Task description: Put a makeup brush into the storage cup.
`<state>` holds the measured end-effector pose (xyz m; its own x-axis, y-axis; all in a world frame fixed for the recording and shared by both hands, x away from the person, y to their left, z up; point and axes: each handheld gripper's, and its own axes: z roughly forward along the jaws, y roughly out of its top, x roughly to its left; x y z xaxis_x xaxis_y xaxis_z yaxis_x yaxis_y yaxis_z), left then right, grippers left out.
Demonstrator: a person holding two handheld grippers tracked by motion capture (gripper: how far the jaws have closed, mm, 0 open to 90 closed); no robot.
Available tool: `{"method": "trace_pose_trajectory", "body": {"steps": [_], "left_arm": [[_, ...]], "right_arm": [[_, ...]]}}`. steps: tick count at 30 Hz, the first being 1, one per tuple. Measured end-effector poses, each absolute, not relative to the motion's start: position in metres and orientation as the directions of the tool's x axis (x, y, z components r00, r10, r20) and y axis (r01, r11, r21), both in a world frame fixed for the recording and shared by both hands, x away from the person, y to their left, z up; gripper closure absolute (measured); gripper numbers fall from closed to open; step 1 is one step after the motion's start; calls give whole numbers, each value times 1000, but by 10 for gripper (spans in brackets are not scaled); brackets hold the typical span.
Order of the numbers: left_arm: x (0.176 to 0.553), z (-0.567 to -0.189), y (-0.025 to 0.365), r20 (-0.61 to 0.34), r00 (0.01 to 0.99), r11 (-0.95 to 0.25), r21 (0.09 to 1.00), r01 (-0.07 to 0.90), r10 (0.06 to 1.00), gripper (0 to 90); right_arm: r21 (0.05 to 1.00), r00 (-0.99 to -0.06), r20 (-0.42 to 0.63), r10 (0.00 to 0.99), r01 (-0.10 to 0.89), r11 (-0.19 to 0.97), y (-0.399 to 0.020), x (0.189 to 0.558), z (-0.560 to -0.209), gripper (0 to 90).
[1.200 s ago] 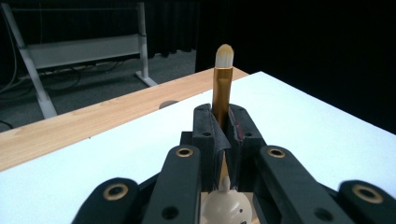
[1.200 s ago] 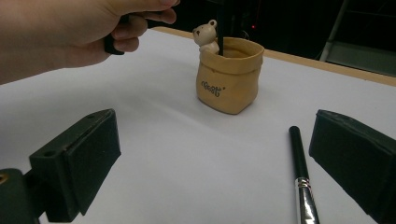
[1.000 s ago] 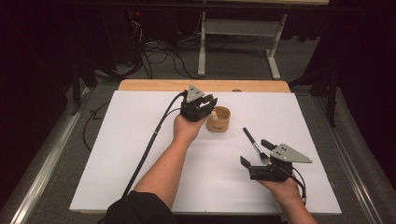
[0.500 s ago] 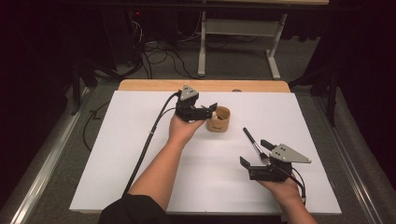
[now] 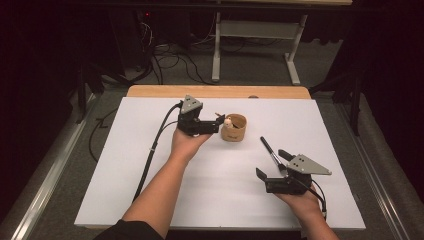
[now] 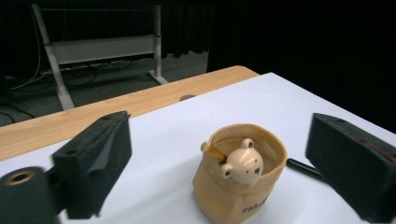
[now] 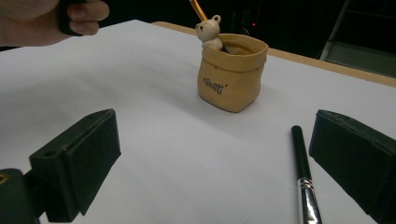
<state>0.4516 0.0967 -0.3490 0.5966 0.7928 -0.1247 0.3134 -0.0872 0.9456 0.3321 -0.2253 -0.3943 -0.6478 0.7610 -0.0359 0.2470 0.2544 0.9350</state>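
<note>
A tan pouch-shaped cup (image 5: pixel 235 131) (image 6: pixel 238 191) (image 7: pixel 231 79) stands upright on the white table top (image 5: pixel 150 165). Leaning in it is an orange stick topped by a small bear head (image 5: pixel 227 121) (image 6: pixel 243 164) (image 7: pixel 209 29). My left gripper (image 5: pixel 215 126) (image 6: pixel 219 140) is just left of the cup. Its jaws have just been opening and stand wide, with nothing pressed between them. My right gripper (image 5: pixel 272 164) (image 7: pixel 215 154) rests open near the front right. A black brush (image 5: pixel 267 149) (image 7: pixel 303 172) (image 6: pixel 301 168) lies flat on the table beside its right jaw.
A strip of wooden table edge (image 5: pixel 215 91) runs along the far side of the white top. Beyond it, on the floor, stand a metal frame (image 5: pixel 250 35) and loose cables (image 5: pixel 175 57). The left gripper's cable (image 5: pixel 152 150) trails across the table to the front.
The left gripper has drawn back leftward from the cup and its jaws have spread wide. The bear-topped stick stays in the cup. The right gripper and the brush are unmoved.
</note>
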Motion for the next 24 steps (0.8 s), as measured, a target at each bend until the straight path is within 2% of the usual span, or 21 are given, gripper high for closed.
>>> {"method": "trace_pose_trajectory", "body": {"steps": [2,24], "left_arm": [[448,-350,101,-127,594,-87,944,319,795,0],[393,-373,156,-129,558,-78,940,333,820,0]], "right_arm": [[933,-648,-41,761,247,260,-225,332,-395,35],[931,-647,-50,761,246,270,-223,332,-396,35]]}}
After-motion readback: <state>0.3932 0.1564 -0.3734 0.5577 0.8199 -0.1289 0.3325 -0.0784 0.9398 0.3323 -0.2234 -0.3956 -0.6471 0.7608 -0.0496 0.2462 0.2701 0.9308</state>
